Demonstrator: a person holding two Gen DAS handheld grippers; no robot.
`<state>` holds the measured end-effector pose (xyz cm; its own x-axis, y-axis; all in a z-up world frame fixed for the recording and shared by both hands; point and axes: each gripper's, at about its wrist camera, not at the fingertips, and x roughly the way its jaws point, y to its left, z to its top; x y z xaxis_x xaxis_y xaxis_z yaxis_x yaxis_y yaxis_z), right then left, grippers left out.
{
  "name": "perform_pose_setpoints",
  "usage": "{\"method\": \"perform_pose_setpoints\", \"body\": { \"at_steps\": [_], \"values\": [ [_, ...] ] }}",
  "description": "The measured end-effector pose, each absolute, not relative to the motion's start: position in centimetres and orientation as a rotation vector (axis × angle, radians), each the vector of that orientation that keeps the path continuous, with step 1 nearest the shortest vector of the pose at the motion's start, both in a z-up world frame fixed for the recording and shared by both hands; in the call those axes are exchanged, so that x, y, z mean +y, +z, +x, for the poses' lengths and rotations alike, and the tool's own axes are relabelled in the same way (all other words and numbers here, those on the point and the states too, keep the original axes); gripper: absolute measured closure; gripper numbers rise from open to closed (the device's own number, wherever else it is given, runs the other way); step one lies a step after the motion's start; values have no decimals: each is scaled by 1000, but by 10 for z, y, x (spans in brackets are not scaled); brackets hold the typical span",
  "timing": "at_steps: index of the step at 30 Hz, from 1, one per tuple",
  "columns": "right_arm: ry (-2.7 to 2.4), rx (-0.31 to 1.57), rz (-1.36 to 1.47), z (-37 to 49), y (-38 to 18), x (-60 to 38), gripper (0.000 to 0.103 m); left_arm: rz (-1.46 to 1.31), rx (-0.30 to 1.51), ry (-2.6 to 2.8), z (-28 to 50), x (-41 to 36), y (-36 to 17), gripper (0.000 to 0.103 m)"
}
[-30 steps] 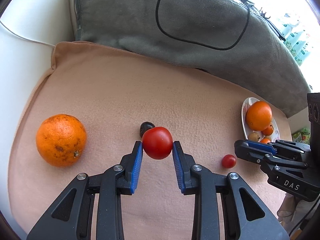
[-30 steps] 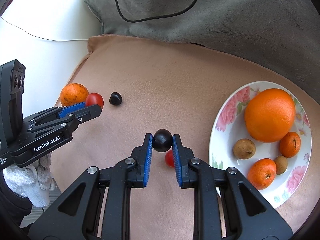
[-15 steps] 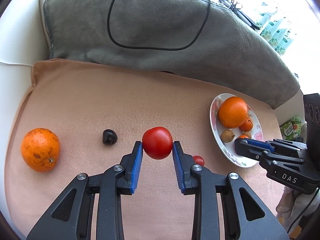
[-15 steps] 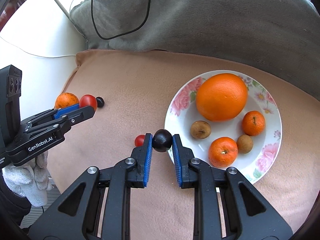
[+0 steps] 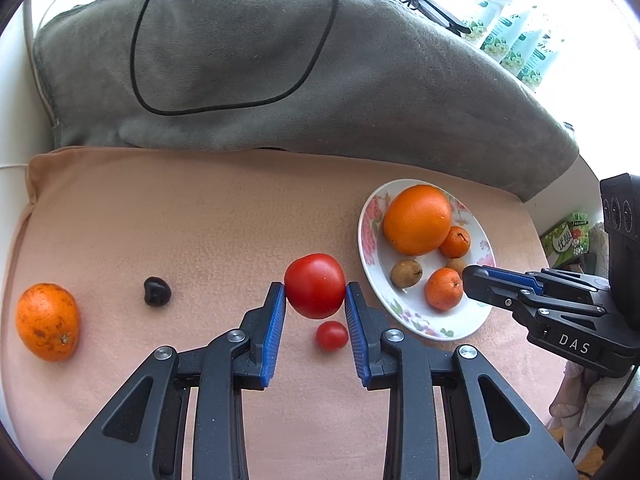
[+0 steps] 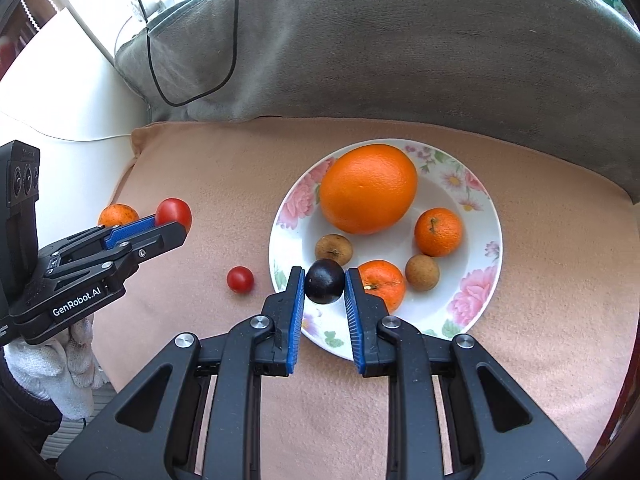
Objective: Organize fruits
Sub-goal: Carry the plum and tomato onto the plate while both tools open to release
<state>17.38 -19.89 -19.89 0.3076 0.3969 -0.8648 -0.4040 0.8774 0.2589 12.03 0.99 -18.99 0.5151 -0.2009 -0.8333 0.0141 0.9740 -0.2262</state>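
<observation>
Left gripper (image 5: 315,300) clamping large tomato (image 5: 315,285) above peach cloth (image 5: 200,220); right gripper (image 6: 324,283) pinching dark plum (image 6: 324,281) over floral plate (image 6: 476,292) rim. Left view alone showing second dark fruit (image 5: 157,291) lying near loose orange (image 5: 47,322). Cherry tomato (image 6: 240,279) lying beside plate in both views.

Both grippers, the left gripper (image 5: 315,298) holding a tomato (image 5: 315,285) and the right gripper (image 6: 324,284) a dark plum (image 6: 324,281), have carried rightward to the plate (image 6: 486,216), the plum now over its near rim.

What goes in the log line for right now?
left hand-held gripper: holds tomato | right hand-held gripper: holds dark plum over plate
</observation>
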Motion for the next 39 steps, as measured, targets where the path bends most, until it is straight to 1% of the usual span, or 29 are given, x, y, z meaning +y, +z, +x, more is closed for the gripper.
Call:
{"method": "perform_pose_setpoints", "body": {
  "at_steps": [13,28,39],
  "values": [
    [467,1128,20,181,-199,-229,82,-151,1048,-208,129,-29,-191,74],
    [406,1152,30,189,-217,-247,82,-100,1093,-280,136,-68,-198,74],
    [397,1159,44,197,-222,-251,82,-99,1105,-302,142,-80,-201,74]
  ]
}}
